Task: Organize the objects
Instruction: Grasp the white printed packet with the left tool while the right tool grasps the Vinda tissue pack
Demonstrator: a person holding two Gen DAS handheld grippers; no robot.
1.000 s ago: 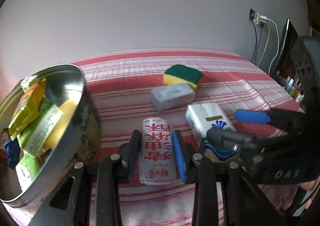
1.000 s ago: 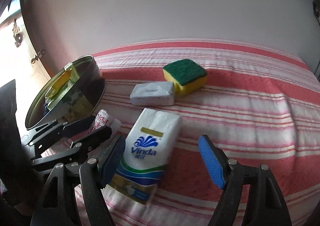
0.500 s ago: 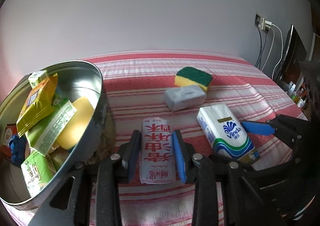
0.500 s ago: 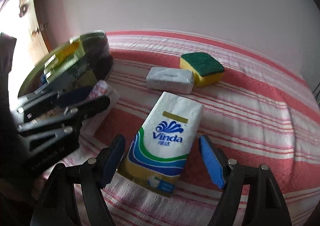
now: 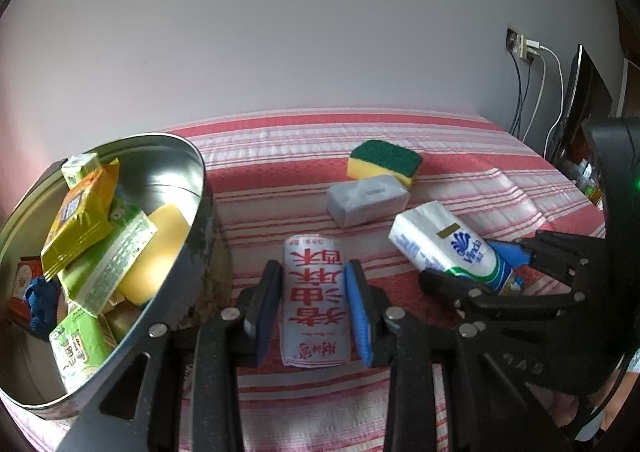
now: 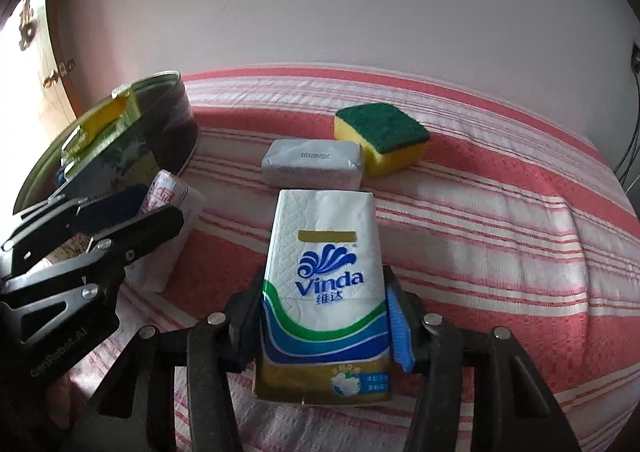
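Tissue pack [image 6: 324, 292]: white pack with blue logo, it lies on the striped cloth [image 6: 500, 220] at 6 o'clock in the right wrist view, between the two pads.
Right gripper [image 6: 324, 326]: its jaws have just been closing and the pads now press both sides of the tissue pack.
Left gripper [image 5: 308, 306]: it is closed on the red-lettered packet [image 5: 314, 300], at 6 o'clock in the left wrist view.
Metal tin [image 5: 192, 172]: at 9 o'clock from the left gripper, already holding several cartons; I judge it is the goal for both packs.
Still on the cloth: grey packet [image 5: 366, 201] and sponge [image 5: 384, 162], touching each other, at 12 to 1 o'clock beyond the grippers.
Advice for the squeeze: the tissue pack is soft, so press only until it holds; too much force will crush it.
Advice for the lift: raise straight up, clear the tin rim, and let one gripper go first because they are close together.
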